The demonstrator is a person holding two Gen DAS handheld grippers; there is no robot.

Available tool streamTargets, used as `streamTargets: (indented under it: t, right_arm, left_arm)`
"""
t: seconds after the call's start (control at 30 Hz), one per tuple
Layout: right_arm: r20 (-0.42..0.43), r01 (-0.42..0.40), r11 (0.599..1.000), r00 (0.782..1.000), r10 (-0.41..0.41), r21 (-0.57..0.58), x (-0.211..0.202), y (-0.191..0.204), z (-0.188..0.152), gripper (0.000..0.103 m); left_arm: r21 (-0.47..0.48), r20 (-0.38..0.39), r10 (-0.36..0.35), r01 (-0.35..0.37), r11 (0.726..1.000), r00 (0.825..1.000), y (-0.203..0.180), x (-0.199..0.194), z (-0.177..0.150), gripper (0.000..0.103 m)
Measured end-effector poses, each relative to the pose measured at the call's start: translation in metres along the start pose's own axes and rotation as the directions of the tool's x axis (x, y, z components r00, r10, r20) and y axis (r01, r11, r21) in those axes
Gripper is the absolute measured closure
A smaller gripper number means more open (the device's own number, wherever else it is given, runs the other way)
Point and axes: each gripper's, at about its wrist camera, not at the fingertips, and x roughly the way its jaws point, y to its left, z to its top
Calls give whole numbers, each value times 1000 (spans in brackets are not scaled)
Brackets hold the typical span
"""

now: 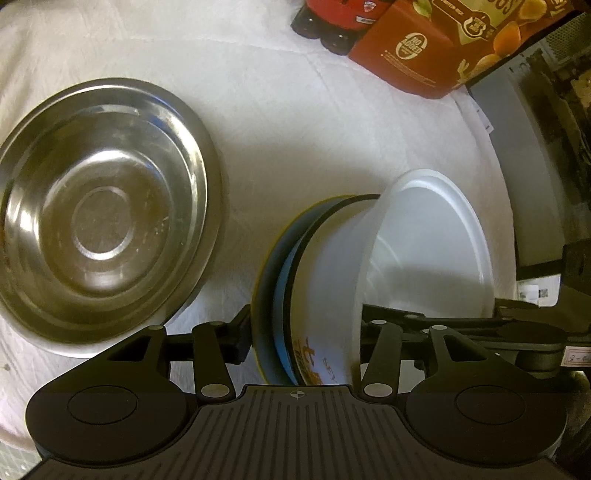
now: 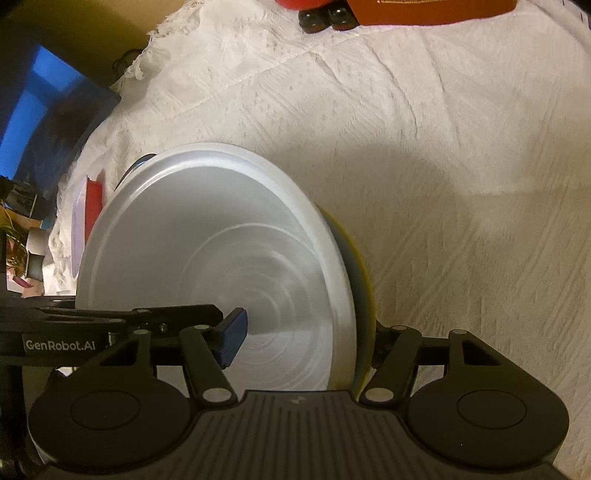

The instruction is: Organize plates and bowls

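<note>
A white plastic bowl (image 1: pixel 424 240) is nested in a blue bowl with a yellow rim (image 1: pixel 284 266), and the pair stands tilted on edge over the white cloth. My left gripper (image 1: pixel 304 325) is open wide and straddles the nested walls, one finger outside the blue bowl and the other inside the white one. In the right wrist view my right gripper (image 2: pixel 308 341) is shut on the same pair. Its blue pad (image 2: pixel 232 339) lies against the inside of the white bowl (image 2: pixel 221 240), and its other finger is behind the yellow-rimmed bowl (image 2: pixel 364 258). A stack of steel plates (image 1: pixel 103 218) lies flat to the left.
A red carton (image 1: pixel 424 48) and dark bottles (image 1: pixel 325 26) stand at the far edge of the white tablecloth (image 1: pixel 295 129). The table ends close on the right in the left wrist view. A red-and-white container (image 2: pixel 92 195) sits beyond the bowls near the cloth's lace edge.
</note>
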Motion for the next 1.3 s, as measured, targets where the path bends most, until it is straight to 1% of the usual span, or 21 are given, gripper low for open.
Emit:
streamTargets:
  t: [0.17, 0.27, 0.47, 0.7, 0.9, 1.0, 1.1, 1.2, 1.3]
  right_arm:
    - [-2, -2, 1000, 1000, 2, -4, -1, -1, -1, 38]
    - [-1, -1, 1000, 1000, 1, -7, 0, 0, -1, 37]
    - [-5, 8, 1000, 1000, -8, -3, 0, 3, 0, 37]
    - [-10, 11, 1000, 1000, -11, -6, -2, 1, 0, 38]
    - [28, 32, 999, 999, -31, -20, -19, 7, -1, 40]
    - [60, 48, 998, 997, -46, -37, -34, 15, 1, 40]
    - [98, 68, 995, 993, -60, -75, -50, 30, 7, 40]
    - [127, 84, 988, 990, -67, -129, -60, 53, 18, 40]
    - [149, 87, 979, 987, -59, -187, -62, 82, 29, 41]
  left_arm:
    - [8, -23, -4, 4, 1000, 1000, 0, 1, 2, 50]
    - [4, -21, -11, 11, 1000, 1000, 2, 2, 5, 50]
    - [-14, 5, -24, 24, 1000, 1000, 7, -1, 2, 49]
    - [-8, 16, -17, 17, 1000, 1000, 3, -5, -4, 49]
    - [12, 42, -27, 26, 1000, 999, -6, -15, -7, 49]
    - [32, 72, -40, 38, 999, 997, -14, -27, -7, 49]
    - [37, 98, -67, 64, 997, 993, -15, -43, -3, 50]
    - [42, 131, -86, 81, 996, 988, -8, -64, 2, 50]
    - [36, 167, -86, 81, 996, 982, 6, -88, 8, 50]
